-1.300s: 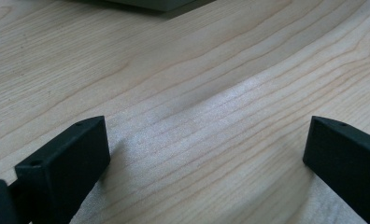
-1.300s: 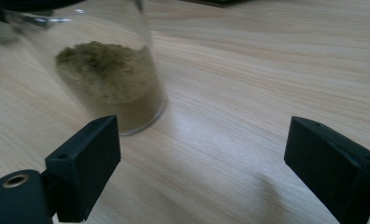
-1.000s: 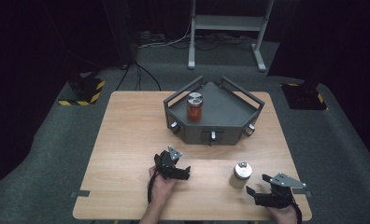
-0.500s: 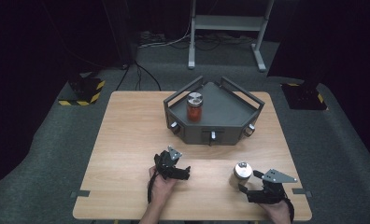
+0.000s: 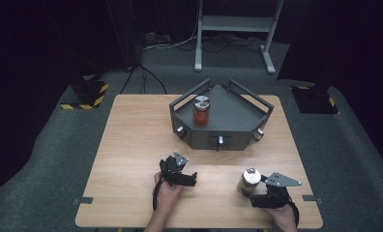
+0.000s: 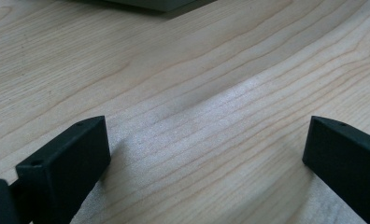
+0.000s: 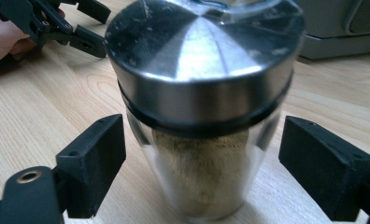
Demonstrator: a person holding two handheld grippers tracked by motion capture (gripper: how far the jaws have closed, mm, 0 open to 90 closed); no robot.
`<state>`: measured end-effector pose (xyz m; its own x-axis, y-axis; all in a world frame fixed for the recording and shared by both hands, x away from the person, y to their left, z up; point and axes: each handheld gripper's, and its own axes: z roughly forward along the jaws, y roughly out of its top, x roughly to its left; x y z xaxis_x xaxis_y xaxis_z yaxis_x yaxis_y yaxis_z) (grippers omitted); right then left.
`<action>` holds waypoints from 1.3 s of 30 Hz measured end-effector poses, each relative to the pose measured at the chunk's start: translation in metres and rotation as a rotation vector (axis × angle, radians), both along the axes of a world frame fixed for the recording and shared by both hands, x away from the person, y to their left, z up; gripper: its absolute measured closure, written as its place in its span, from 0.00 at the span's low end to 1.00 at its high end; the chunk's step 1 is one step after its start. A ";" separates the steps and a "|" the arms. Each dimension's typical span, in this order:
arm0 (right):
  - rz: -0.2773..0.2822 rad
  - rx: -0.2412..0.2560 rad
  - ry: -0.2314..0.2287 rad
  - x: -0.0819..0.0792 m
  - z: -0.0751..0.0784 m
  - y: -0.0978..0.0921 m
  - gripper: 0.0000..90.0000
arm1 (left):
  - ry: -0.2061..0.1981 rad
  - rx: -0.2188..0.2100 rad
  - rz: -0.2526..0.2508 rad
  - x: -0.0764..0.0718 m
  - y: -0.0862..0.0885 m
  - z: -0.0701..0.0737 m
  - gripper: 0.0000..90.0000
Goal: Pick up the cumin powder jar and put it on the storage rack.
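Observation:
A small glass jar (image 5: 250,177) with a steel lid and tan powder inside stands on the wooden table (image 5: 131,145) at the front right. My right gripper (image 5: 250,190) is open at the jar's near side. In the right gripper view the jar (image 7: 206,116) stands between the two black pads (image 7: 95,164), with a gap on each side. My left gripper (image 5: 193,179) lies open at the front middle, held by a hand. Its jaws (image 6: 202,154) stand wide apart over bare wood with nothing between them.
A grey five-sided tray (image 5: 238,108) with rails stands at the back middle of the table. In its left part is a second jar (image 5: 201,111), with red contents and a metal lid. The tray's front edge (image 6: 145,3) appears in the left gripper view. Black floor surrounds the table.
My right gripper has moved left and forward to the tan jar, so its open jaws now stand either side of it. The left gripper has stayed put.

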<state>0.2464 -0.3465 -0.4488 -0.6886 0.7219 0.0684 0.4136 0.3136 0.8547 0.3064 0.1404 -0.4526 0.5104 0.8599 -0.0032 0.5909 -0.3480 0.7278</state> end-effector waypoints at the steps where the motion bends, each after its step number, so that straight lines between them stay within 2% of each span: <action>1: 0.001 0.000 0.000 0.000 0.000 0.001 0.17 | 0.000 0.000 0.000 0.000 0.000 0.000 0.01; 9: 0.012 0.021 -0.007 0.006 -0.004 0.004 0.21 | 0.000 0.000 0.000 0.000 0.000 0.000 0.01; 17: 0.000 0.054 -0.005 0.007 -0.008 0.003 0.25 | 0.000 0.000 0.000 0.000 0.000 0.000 0.01; 27: -0.005 0.047 -0.011 0.007 -0.011 0.003 0.30 | 0.000 -0.001 0.001 0.000 0.000 0.000 0.01; 39: -0.008 0.003 -0.039 0.003 -0.009 0.009 0.33 | 0.000 -0.001 0.001 0.000 0.000 0.000 0.01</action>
